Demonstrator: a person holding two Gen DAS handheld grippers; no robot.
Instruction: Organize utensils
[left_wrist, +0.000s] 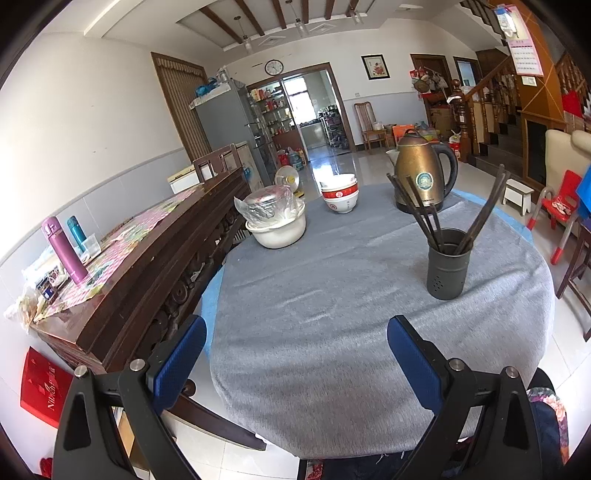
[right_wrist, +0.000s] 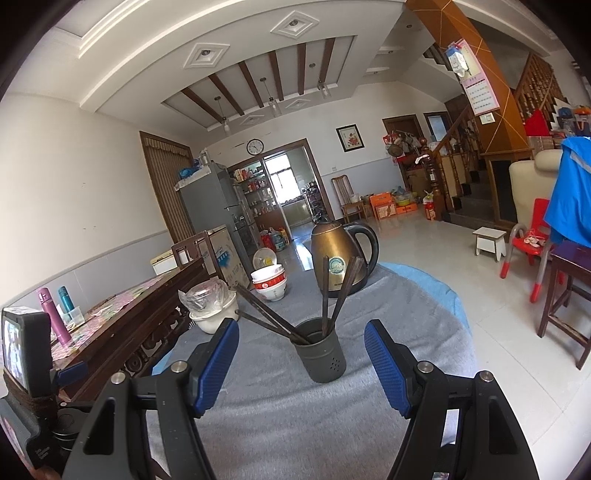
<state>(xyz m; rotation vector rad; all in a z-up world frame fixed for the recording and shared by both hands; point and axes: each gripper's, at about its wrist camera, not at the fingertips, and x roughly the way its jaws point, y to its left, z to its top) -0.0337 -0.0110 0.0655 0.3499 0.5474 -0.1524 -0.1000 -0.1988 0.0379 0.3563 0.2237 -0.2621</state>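
Both claws hang released over the grey tabletop (left_wrist: 314, 332), nothing between their blue pads. From the left claw (left_wrist: 295, 354) the dark holder (left_wrist: 447, 264) stands at 1 o'clock, chopsticks (left_wrist: 424, 214) fanned out of it (some lean left, some right). The right claw (right_wrist: 301, 360) faces it at 12 o'clock, the brass kettle (right_wrist: 338, 258) behind.

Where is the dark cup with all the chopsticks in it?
The cup stands on the grey table cloth, straight ahead of the right tool in its view, with the gold kettle behind it.
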